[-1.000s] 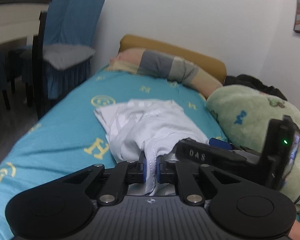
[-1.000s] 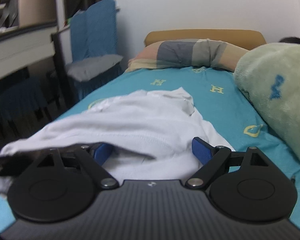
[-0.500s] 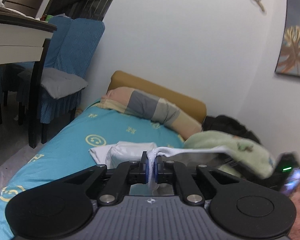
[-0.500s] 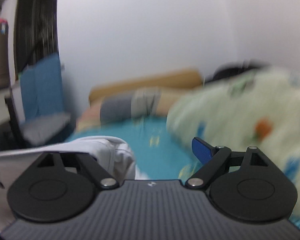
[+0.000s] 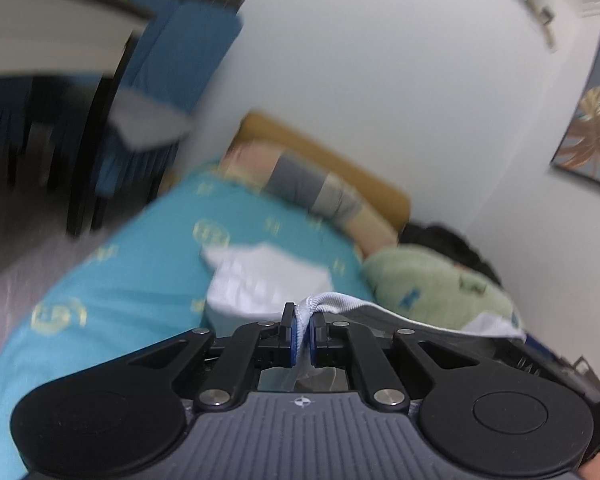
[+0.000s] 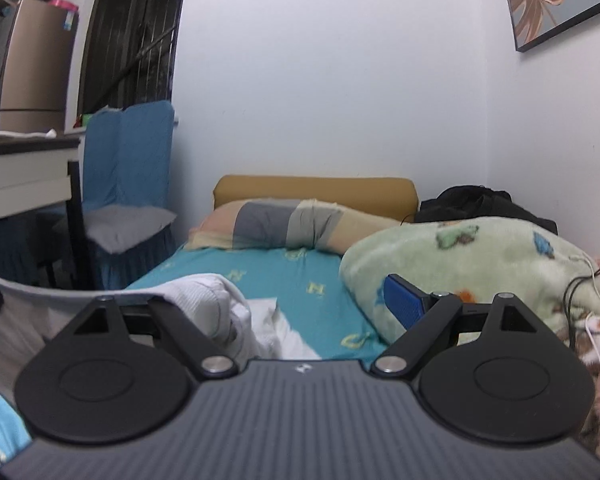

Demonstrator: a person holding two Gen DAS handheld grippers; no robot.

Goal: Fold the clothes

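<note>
While a white garment's hem point(image 5: 332, 300) is pinched in the closed left gripper point(image 5: 301, 338), the right gripper point(image 6: 300, 312), spread wide and empty, must be closed on the hem beside it before folding.

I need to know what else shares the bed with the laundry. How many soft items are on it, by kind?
White garment: 1, its hem pinched in the left gripper
Striped pillow: 1
Green fleece blanket: 1
Black bundle of fabric: 1
Total: 4

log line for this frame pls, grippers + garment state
stage: lift hem | left gripper: shut on white garment hem | right gripper: open, cloth over its left finger | garment: part raised, rest on bed
</note>
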